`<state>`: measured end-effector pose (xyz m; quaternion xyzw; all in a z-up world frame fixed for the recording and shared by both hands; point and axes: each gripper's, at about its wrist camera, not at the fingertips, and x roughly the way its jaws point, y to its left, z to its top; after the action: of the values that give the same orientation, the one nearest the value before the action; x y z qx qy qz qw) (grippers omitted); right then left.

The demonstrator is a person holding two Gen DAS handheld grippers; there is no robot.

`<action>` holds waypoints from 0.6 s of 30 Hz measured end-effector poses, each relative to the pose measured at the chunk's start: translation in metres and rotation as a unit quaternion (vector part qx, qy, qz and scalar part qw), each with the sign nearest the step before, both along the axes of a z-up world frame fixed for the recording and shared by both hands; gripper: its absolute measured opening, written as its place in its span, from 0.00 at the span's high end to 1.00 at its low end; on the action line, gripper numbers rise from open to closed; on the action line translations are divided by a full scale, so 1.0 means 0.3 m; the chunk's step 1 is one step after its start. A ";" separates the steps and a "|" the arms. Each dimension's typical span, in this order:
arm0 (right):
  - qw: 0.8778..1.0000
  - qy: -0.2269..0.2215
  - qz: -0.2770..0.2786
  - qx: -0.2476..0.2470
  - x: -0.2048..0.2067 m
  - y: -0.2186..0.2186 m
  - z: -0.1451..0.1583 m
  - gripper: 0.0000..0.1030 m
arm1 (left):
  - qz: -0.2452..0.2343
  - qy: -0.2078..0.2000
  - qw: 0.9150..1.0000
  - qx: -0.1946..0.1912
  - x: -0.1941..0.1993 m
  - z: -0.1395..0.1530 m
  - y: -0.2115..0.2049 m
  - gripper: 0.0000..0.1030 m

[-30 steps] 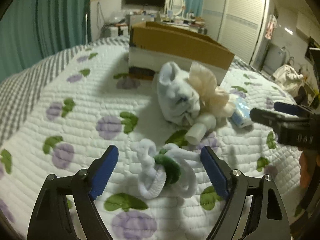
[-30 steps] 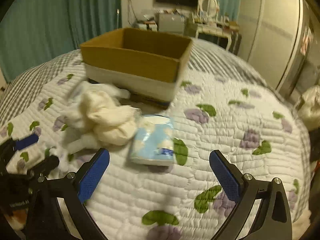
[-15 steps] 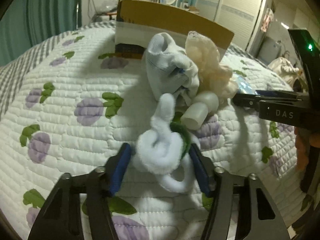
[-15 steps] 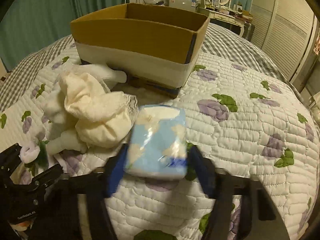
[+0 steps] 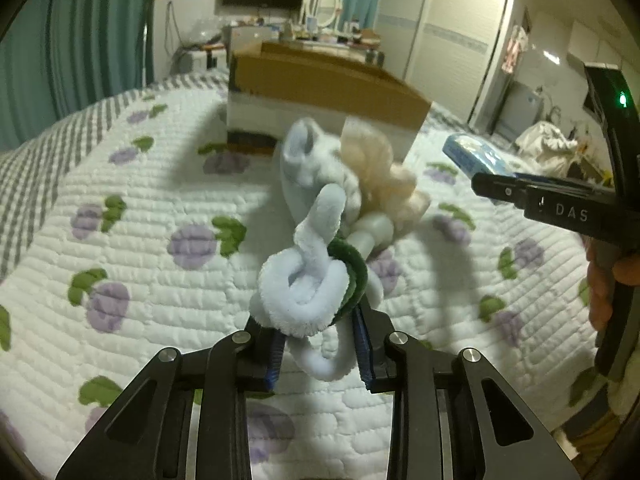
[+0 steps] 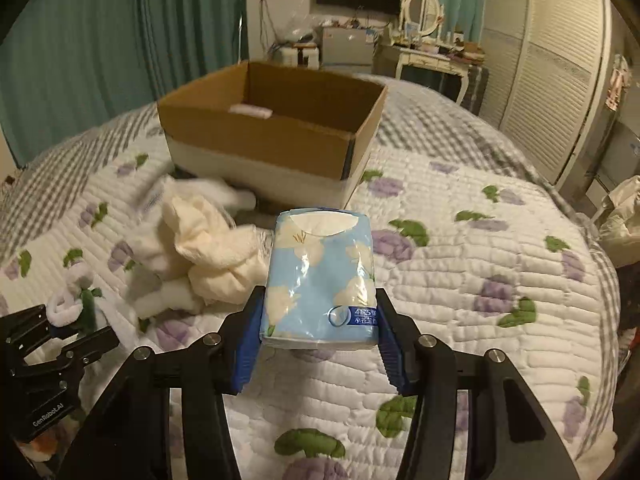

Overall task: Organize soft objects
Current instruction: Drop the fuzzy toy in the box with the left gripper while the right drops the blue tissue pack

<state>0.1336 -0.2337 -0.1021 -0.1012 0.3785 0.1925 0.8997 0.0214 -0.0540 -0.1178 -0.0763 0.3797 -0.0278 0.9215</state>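
My left gripper is shut on a fuzzy white and green loop toy and holds it above the quilt. My right gripper is shut on a blue tissue pack, lifted off the bed; the pack also shows in the left wrist view. A white sock and a cream cloth bundle lie in a heap on the quilt in front of an open cardboard box. A small pale item lies inside the box.
The bed is covered by a white quilt with purple flowers. A white plastic bottle lies by the heap. A dresser with mirror, wardrobe doors and teal curtains stand beyond the bed.
Both grippers closed: the left on the loop toy, the right on the tissue pack. Both have since lifted their objects off the quilt, and the box interior has come into view.
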 end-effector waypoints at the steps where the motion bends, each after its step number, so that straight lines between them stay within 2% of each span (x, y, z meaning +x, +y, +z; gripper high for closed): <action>1: 1.000 -0.006 -0.004 0.006 -0.009 -0.008 0.026 0.50 | 0.002 -0.004 1.000 0.001 -0.003 0.018 0.002 0.72; 6: 0.999 -0.034 -0.016 0.035 -0.036 -0.028 0.143 0.50 | 0.001 -0.032 0.999 -0.002 0.011 0.145 0.018 0.72; 10: 0.996 -0.069 -0.020 0.045 -0.027 -0.005 0.248 0.50 | -0.003 -0.065 0.998 0.010 0.049 0.267 0.018 0.72; 13: 0.995 -0.086 -0.014 0.055 -0.007 0.040 0.324 0.50 | -0.007 -0.083 0.996 0.009 0.103 0.349 0.031 0.72; 18: 0.993 -0.106 0.008 0.045 0.052 0.138 0.429 0.50 | -0.007 -0.113 0.993 0.029 0.208 0.453 0.044 0.72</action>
<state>0.1491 -0.1921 0.0266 -0.0834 0.2715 0.2045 0.9367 0.0839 -0.0408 0.0182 -0.0431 0.2745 -0.0320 0.9601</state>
